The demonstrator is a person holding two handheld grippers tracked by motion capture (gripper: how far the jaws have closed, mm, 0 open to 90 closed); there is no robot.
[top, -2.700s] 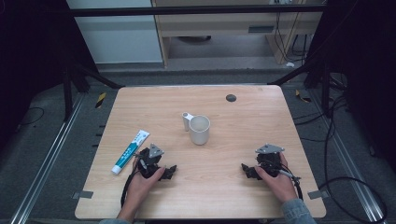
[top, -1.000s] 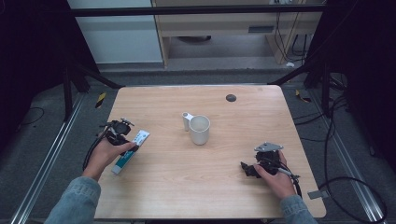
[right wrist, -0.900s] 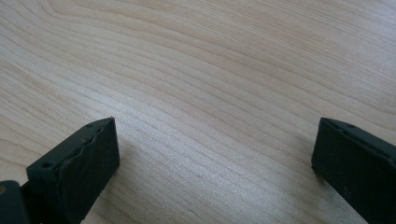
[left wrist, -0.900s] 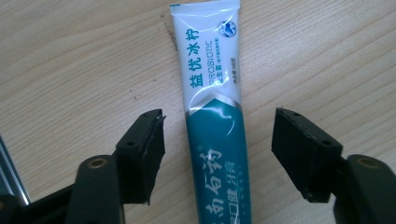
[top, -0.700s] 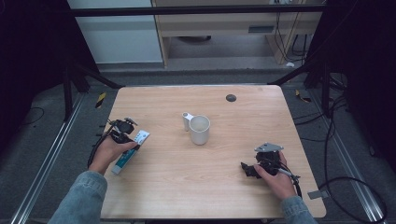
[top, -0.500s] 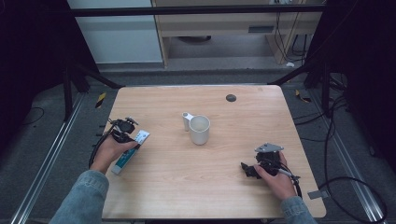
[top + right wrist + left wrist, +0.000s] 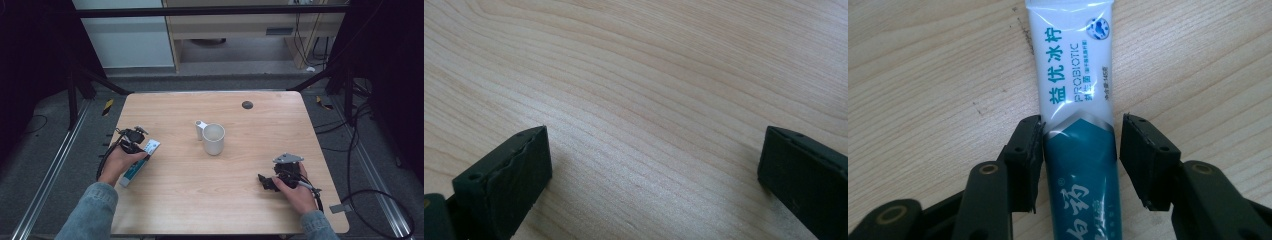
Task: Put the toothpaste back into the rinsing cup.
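I see left gripper (image 7: 1079, 150) now astride toothpaste tube (image 7: 1075, 85) at table's (image 7: 260, 210) 9 o'clock edge; jaws just closing, left pad touches, right still apart. Right gripper (image 7: 651, 175) unmoved, wide.

toothpaste tube (image 7: 1078, 125) | lower end cut off by frame edge

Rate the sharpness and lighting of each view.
High view: table evenly lit, surroundings dark, toothpaste tube small and soft. Left gripper view: tube sharp, print legible, faint sheen near its top. Right gripper view: wood grain crisp, near fingers slightly soft, soft shadow beneath.
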